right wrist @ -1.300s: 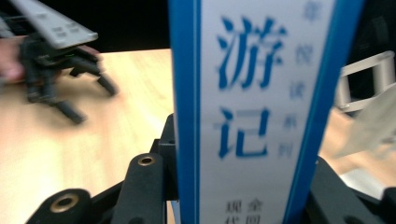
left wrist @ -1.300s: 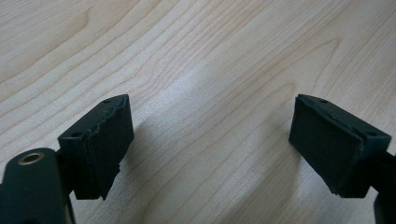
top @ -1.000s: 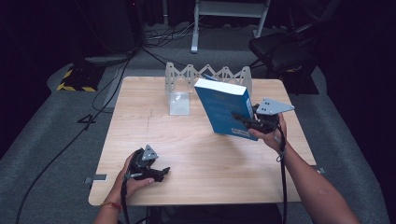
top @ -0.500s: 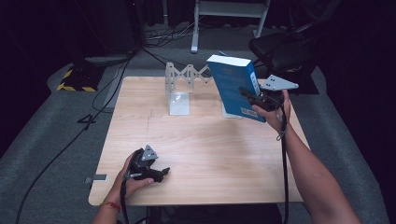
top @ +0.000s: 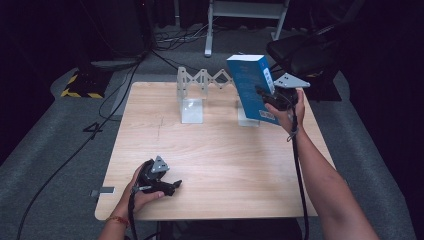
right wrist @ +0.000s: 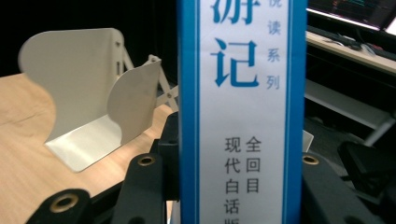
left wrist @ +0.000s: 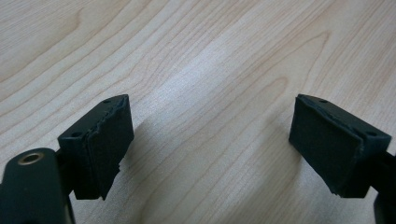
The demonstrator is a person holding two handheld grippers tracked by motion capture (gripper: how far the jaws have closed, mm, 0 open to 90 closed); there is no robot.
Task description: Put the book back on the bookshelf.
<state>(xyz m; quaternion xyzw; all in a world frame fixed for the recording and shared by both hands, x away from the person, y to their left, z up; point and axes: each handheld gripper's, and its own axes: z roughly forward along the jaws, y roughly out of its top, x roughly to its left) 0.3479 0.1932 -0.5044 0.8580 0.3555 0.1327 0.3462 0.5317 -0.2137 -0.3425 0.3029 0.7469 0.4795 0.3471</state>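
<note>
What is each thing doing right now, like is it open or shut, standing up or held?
Blue book: closed, held upright above the table, spine toward the right gripper view's camera.
Right hand-held gripper: shut on the blue book.
Left hand-held gripper: open, nothing between its jaws, resting low on the table.
Folding book rack: stretched out, standing at the table's far edge, no book in it.

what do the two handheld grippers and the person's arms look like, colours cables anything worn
Both the left gripper and right gripper are black with square foam-like pads, brass-coloured screw holes, a grey three-cornered plate on top and a trailing black cable. Forearms are bare; a thin bracelet circles the left wrist.
</note>
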